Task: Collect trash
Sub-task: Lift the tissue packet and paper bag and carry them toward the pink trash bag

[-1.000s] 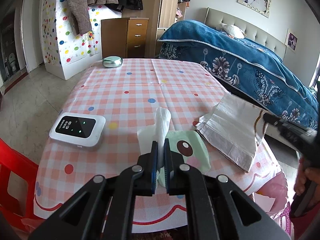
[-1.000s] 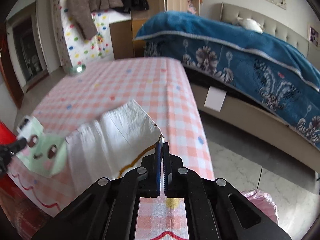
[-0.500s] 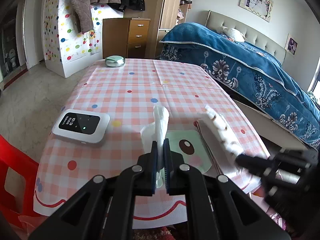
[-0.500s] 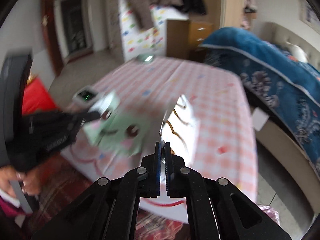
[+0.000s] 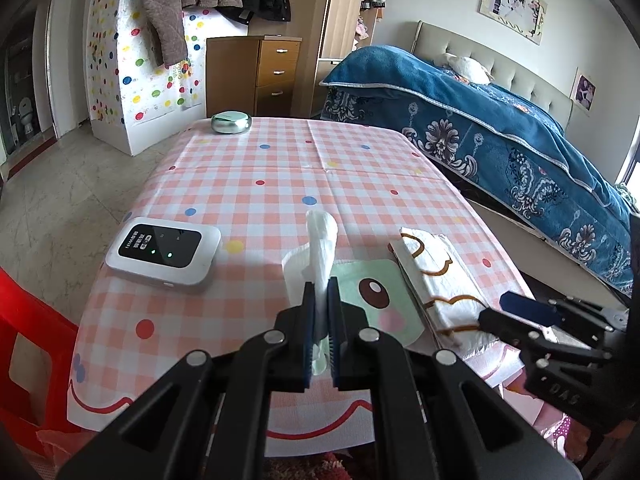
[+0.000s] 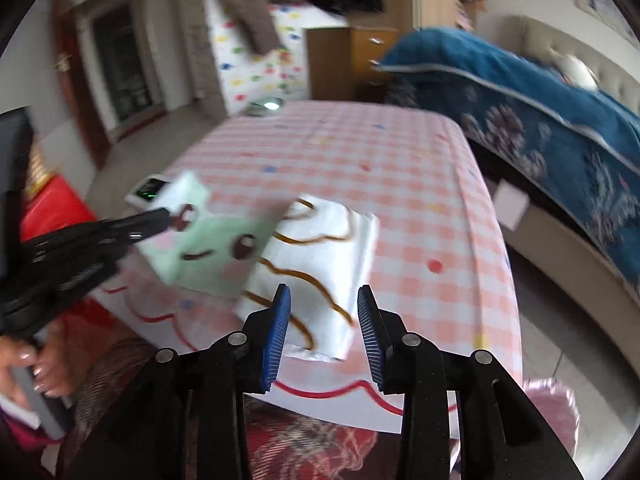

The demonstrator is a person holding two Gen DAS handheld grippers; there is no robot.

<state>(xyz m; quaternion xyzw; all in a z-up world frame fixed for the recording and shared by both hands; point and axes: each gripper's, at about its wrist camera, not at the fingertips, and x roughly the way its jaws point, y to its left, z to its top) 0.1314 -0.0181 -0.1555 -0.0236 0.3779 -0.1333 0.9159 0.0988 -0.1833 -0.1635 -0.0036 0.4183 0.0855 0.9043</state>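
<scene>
- Two views show one table [image 5: 256, 184] with a pink checked cloth.
- Left wrist view: the left gripper [image 5: 320, 312] has its jaws nearly together, pinching a white tissue [image 5: 322, 240] that stands up out of a green tissue pack [image 5: 372, 296] with a cartoon face.
- The pack lies on the near part of the table, and a white paper bag [image 5: 436, 280] with brown lines lies flat just to its right, touching it.
- A white wifi device [image 5: 164, 254] lies to the left of the pack, and a round green tin [image 5: 231, 122] sits at the far edge.
- The right gripper [image 5: 496, 312] comes in from the right, with its tips at the near end of the bag.
- Right wrist view: the right gripper [image 6: 323, 320] has just been opening; its jaws stand moderately apart, the near corner of the paper bag [image 6: 332, 256] lies between them, and the pads do not press on it.
- The left gripper [image 6: 156, 220] reaches the tissue pack [image 6: 208, 248] from the left, held by a hand [image 6: 28, 364].
</scene>
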